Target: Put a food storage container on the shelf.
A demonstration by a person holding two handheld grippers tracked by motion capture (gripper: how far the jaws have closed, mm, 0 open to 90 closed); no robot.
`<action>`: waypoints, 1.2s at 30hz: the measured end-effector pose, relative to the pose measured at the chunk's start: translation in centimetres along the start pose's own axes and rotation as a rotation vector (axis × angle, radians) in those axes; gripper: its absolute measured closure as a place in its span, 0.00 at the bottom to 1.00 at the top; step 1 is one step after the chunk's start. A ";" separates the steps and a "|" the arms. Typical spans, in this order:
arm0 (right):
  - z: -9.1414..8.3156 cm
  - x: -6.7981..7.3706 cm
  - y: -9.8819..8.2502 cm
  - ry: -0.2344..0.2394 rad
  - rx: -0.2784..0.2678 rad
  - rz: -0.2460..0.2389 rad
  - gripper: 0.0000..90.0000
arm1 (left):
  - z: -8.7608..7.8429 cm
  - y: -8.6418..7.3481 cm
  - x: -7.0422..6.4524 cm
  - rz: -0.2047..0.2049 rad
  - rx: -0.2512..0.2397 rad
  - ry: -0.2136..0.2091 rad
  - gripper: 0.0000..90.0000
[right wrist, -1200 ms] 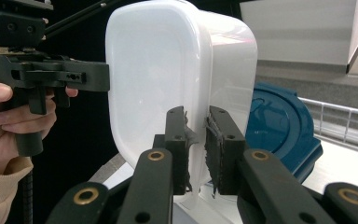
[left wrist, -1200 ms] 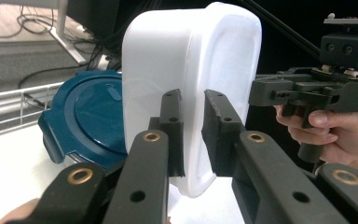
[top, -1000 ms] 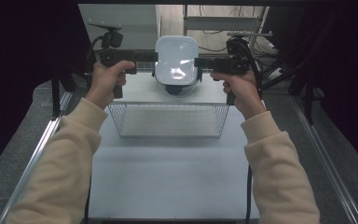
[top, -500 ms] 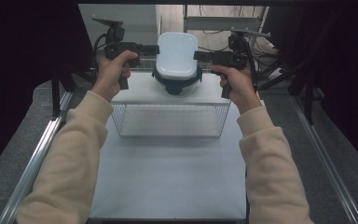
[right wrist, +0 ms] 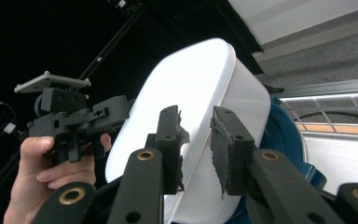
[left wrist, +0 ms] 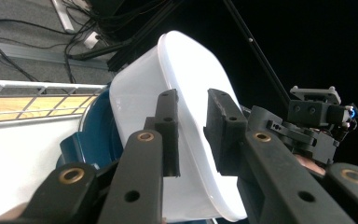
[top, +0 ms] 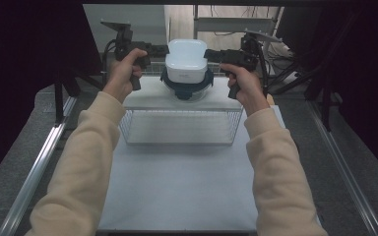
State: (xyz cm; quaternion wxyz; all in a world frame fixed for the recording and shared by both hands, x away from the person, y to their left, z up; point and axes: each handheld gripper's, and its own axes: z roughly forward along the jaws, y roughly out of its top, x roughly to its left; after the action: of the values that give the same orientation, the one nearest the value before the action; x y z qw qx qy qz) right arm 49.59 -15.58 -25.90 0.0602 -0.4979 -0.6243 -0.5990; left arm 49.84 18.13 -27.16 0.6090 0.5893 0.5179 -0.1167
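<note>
White container (top: 185, 60): smooth plastic, slight sheen, soft highlights along its rounded edges.
Dark blue lid (top: 187, 87) beneath it, at the far edge of the shelf top: glossy plastic.
Clear bowl (top: 189, 94) under the lid: transparent, glass or clear plastic, cannot tell which.
Wire basket (top: 179, 125): thin metal wire, white-coated, light sheen; its flat white shelf top (top: 147, 98) is smooth and matt.
Bench (top: 177, 196): pale, smooth, matt surface.
Left gripper (left wrist: 191, 135): matt black plastic jaws, brass-coloured rivets, smooth pads.
Right gripper (right wrist: 196, 140): matt black plastic, pads (right wrist: 221, 154) rough, worn and frayed at the edges.
Sleeves (top: 78, 162): soft cream knit cloth, matt.
</note>
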 end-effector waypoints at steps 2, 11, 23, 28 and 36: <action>0.1 -0.2 0.0 -0.001 0.000 0.012 0.80 | 0.2 0.0 0.2 -0.003 0.009 0.008 0.82; 0.2 -0.6 0.0 0.010 0.001 0.032 0.78 | 0.3 -0.1 0.4 -0.011 0.004 -0.012 0.79; -2.6 1.6 -0.7 -0.066 -0.033 -0.218 0.39 | -3.2 -1.7 -1.7 0.206 -0.065 0.093 0.38; -4.6 2.5 -2.0 -0.077 -0.024 -0.321 0.38 | -5.0 -4.0 -2.8 0.331 -0.058 0.138 0.36; -6.7 2.3 -4.9 -0.097 -0.009 -0.407 0.37 | -7.0 -9.3 -3.4 0.487 -0.020 0.205 0.34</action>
State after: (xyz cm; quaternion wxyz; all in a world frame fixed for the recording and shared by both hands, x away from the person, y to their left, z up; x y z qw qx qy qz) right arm 41.55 -18.71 -25.93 -0.0943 -0.3900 -0.7115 -0.5769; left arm 37.92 19.85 -28.51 0.5692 0.6993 0.4211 0.0986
